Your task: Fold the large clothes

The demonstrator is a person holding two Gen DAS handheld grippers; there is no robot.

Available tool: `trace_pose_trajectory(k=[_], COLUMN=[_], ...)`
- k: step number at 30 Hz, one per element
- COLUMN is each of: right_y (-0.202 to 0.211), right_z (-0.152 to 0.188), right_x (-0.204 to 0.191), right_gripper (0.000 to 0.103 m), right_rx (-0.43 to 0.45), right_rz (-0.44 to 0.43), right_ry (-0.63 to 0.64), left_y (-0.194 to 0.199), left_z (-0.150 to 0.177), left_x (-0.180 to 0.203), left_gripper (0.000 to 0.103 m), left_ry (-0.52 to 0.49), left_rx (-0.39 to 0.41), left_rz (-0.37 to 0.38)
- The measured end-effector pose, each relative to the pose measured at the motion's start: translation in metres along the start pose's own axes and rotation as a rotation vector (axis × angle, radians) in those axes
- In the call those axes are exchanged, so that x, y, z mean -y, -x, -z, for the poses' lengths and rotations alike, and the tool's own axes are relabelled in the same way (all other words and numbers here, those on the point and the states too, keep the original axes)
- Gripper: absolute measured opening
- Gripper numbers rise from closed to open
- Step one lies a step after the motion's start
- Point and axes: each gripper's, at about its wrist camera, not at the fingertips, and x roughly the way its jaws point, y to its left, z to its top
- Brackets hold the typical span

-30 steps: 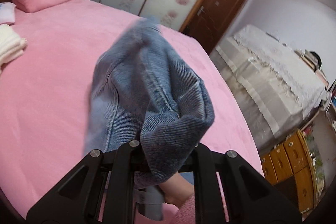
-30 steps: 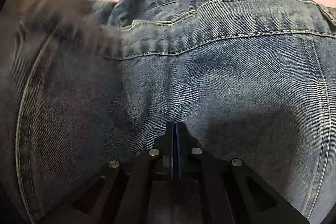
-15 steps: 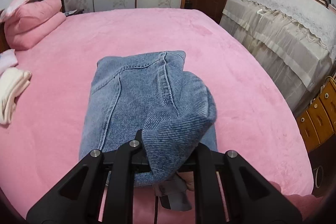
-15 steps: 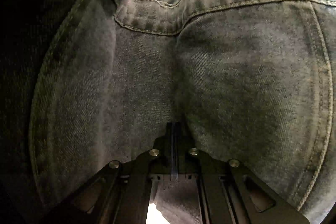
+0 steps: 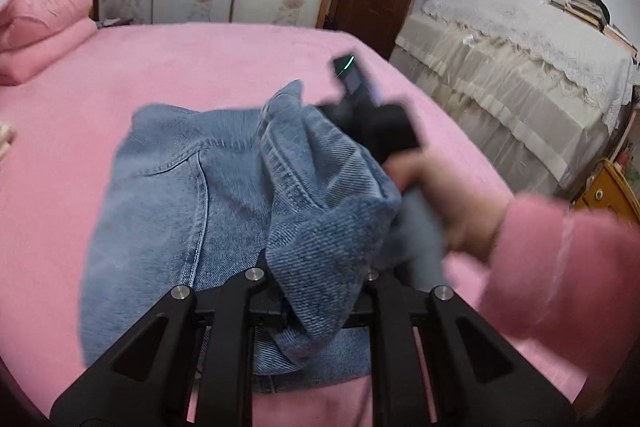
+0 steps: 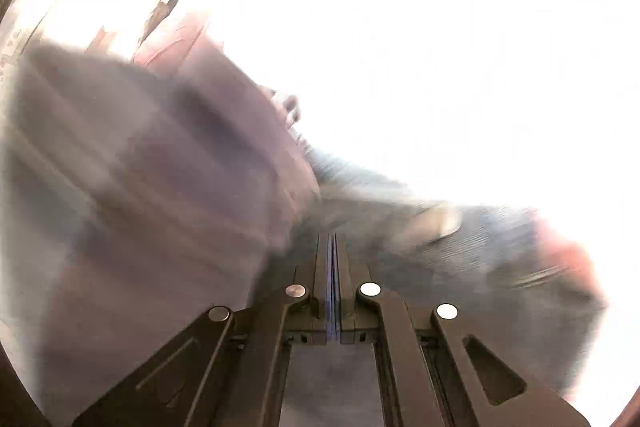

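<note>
1. Lying on the pink bed (image 5: 240, 59), the jeans (image 5: 168, 211) are already doubled over into a thick blue pad, with one bunched fold raised off it.
2. Left tool (image 5: 316, 279): its jaws are pinching that raised fold of denim, which fills the gap between them.
3. Right tool (image 6: 331, 247): its fingers are pressed together with nothing visibly between the tips; in the left wrist view it sits blurred at the far side of the raised fold, held by the right hand (image 5: 448, 203).
4. Denim looks heavy and limp yet fairly stiff across its seams, so it should drape slowly and hold a crease.
5. Best holds, I judge, are the thick stitched edges: waistband, hem, or a side seam (image 5: 202, 195), not a single loose layer.
6. Grip is unlikely to slip; the weave is coarse.
</note>
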Motion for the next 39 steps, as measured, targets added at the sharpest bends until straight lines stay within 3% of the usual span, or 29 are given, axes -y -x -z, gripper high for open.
trace_pose_trajectory(k=[3, 7, 11, 12, 15, 17, 19, 20, 22, 23, 27, 31, 36, 39], right_y=[0.045, 0.099, 0.144, 0.154, 0.176, 0.205, 0.225, 0.222, 0.240, 0.241, 0.240, 0.224, 0.207, 0.195], right_z=[-0.007, -0.001, -0.001, 0.015, 0.015, 0.036, 0.058, 0.073, 0.086, 0.097, 0.136, 0.173, 0.194, 0.193], right_x=[0.033, 0.066, 0.090, 0.088, 0.097, 0.097, 0.099, 0.076, 0.079, 0.071, 0.068, 0.061, 0.079, 0.070], right_gripper=[0.001, 0.001, 0.001, 0.001, 0.002, 0.007, 0.018, 0.025, 0.052, 0.054, 0.054, 0.054, 0.053, 0.025], right_rx=[0.027, 0.040, 0.036, 0.073, 0.044, 0.038, 0.006, -0.016, -0.061, -0.083, -0.164, -0.214, -0.208, -0.187], right_rz=[0.072, 0.155, 0.167, 0.100, 0.132, 0.115, 0.048, 0.022, -0.003, -0.008, 0.041, 0.082, 0.123, 0.183], right_ry=[0.008, -0.011, -0.062, -0.075, -0.041, -0.039, -0.066, -0.074, -0.082, -0.076, -0.063, -0.128, -0.206, -0.198], left_y=[-0.025, -0.036, -0.040, -0.046, -0.062, -0.072, -0.073, -0.070, -0.065, -0.062, -0.045, -0.027, -0.024, -0.018], left_z=[0.026, 0.051, 0.061, 0.060, 0.063, 0.057, 0.057, 0.055, 0.047, 0.043, 0.028, 0.020, 0.004, 0.009], left_x=[0.009, 0.027, 0.027, 0.027, 0.033, 0.041, 0.057, 0.060, 0.063, 0.059, 0.022, -0.020, -0.025, -0.037], left_gripper=[0.011, 0.011, 0.012, 0.013, 0.029, 0.045, 0.045, 0.045, 0.045, 0.045, 0.052, 0.053, 0.053, 0.053], left_ry=[-0.056, -0.150, -0.097, -0.083, -0.079, -0.100, -0.163, -0.179, -0.151, -0.122, 0.034, 0.144, 0.100, 0.103], left_rx=[-0.075, -0.149, -0.203, -0.218, -0.307, -0.376, -0.430, -0.458, -0.526, -0.560, -0.688, -0.732, -0.712, -0.708], left_rz=[0.019, -0.008, -0.001, 0.000, 0.022, 0.038, 0.002, -0.006, 0.016, 0.032, 0.072, -0.011, -0.129, -0.160])
